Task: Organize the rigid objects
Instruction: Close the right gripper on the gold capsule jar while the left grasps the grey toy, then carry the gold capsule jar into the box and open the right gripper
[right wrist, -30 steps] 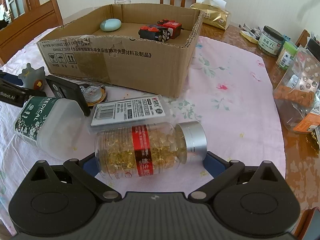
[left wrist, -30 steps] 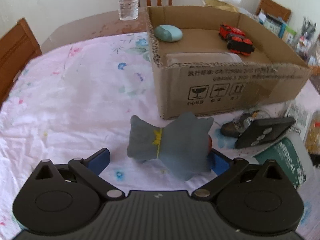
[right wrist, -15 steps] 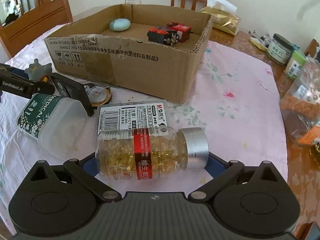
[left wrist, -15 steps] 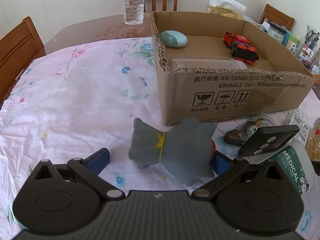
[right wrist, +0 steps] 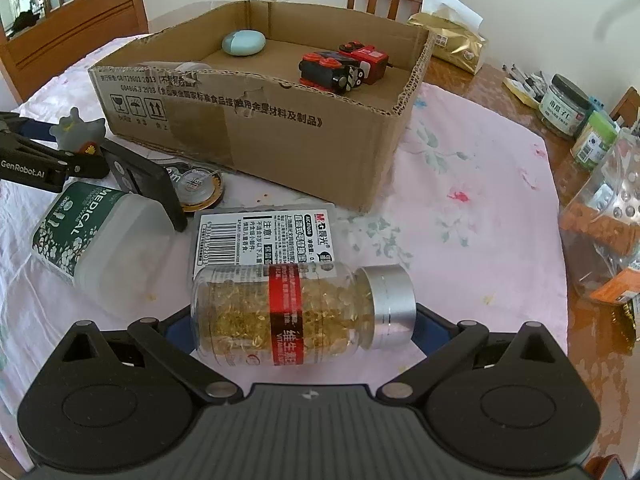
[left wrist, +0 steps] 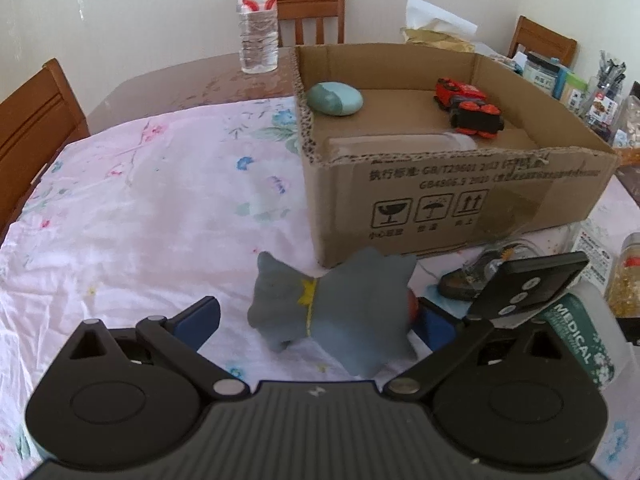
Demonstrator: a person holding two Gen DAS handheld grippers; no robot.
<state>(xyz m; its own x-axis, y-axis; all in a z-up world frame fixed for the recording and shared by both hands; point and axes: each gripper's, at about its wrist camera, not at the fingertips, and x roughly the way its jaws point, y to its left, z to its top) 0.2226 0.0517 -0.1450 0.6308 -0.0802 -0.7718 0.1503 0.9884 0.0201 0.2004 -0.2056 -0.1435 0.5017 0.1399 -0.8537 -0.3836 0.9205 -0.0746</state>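
Observation:
A grey toy figure (left wrist: pixel 332 308) with a yellow collar lies between the fingers of my left gripper (left wrist: pixel 316 316); the jaws are wide, the left pad apart from it, so the gripper is open. The toy also shows in the right wrist view (right wrist: pixel 78 132). My right gripper (right wrist: pixel 296 320) spans a clear bottle of golden capsules (right wrist: pixel 296 312) with a silver cap, held lengthwise and lifted off the cloth. An open cardboard box (left wrist: pixel 440 196) holds a teal oval object (left wrist: pixel 335 98), red and black toy trains (left wrist: pixel 468 106) and a clear container.
A black remote (left wrist: pixel 528 284), a green MEDICAL tub (right wrist: pixel 84 232), a round tin (right wrist: pixel 198 184) and a labelled flat pack (right wrist: pixel 264 236) lie before the box. A water bottle (left wrist: pixel 258 24), chairs, jars and bags (right wrist: pixel 600 216) ring the table.
Both grippers have risen and pulled back a little. The capsule bottle rose with my right gripper. The grey toy stays between the left fingers.

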